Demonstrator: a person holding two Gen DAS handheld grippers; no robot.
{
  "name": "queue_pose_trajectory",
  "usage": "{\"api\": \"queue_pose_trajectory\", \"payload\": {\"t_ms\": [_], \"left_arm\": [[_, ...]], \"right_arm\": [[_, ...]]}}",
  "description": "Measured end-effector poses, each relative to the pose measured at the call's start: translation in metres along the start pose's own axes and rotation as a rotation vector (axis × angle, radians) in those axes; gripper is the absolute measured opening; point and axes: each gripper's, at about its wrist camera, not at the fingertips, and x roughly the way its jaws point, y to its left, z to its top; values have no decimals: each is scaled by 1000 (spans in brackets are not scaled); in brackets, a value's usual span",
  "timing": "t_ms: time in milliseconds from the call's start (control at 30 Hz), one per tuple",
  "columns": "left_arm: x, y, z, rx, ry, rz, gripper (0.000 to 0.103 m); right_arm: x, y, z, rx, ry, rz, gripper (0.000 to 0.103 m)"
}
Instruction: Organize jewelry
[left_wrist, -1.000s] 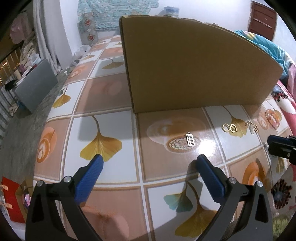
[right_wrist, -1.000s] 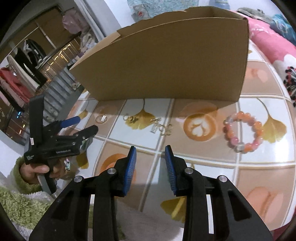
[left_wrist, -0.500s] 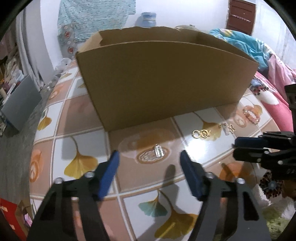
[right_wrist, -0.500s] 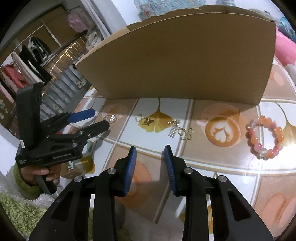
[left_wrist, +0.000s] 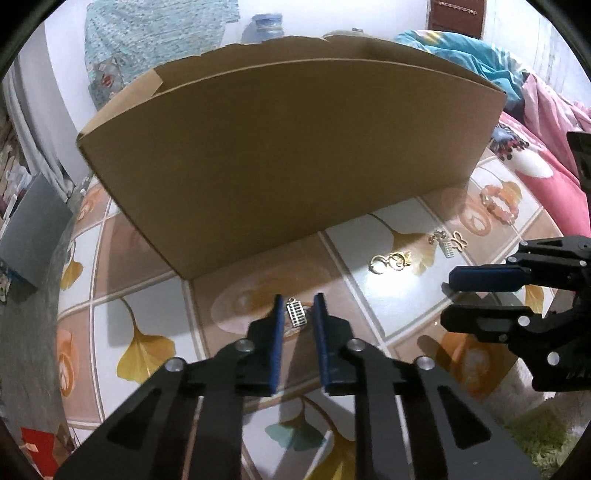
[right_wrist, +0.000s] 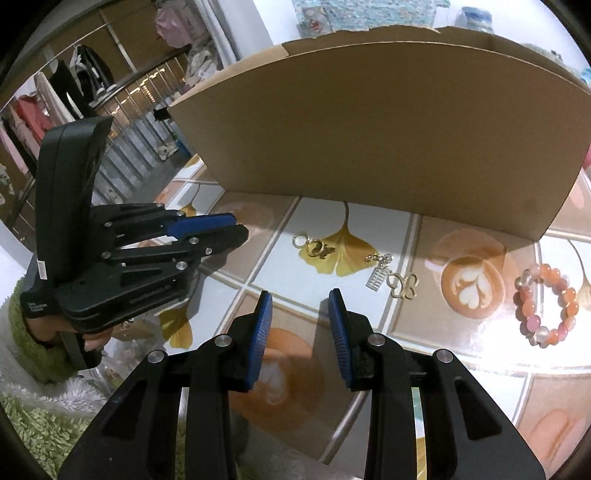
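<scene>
The left gripper (left_wrist: 298, 306) has narrowed from wide open and advanced: the small silver abacus-shaped charm (left_wrist: 296, 313) now lies on the table between its fingertips, not yet pinched. The right gripper (right_wrist: 300, 304) hovers half-open, empty. A grasp looks imminent, the brown cardboard box (left_wrist: 288, 147) just beyond.

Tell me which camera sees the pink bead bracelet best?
The right wrist view: the bracelet lies close and whole, each bead distinct. In the left wrist view it is small and far off near the box corner.
</scene>
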Motion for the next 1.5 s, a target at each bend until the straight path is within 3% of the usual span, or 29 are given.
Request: {"api": "queue_pose_trajectory", "payload": {"t_ms": [400,833,1000,1100,1500], "left_arm": [[-20,11,0,-48,-60,-31,4],[-17,7,-1,-45,-63,-60,4],[-16,9,-2,-52,-60,-59,4],[-16,12,-3,-58,-57,-57,4],[-14,13,-3,-66,-53,-59,4]], "right_arm": [[-11,-3,-1,7,-15,-21,31],[-15,-24,3,-57,-3,-228,31],[-3,-22,6,-119,31,-282,24],[1,-20,9,-149,33,-281,18],[7,-18,19,-137,46,-268,9]]}}
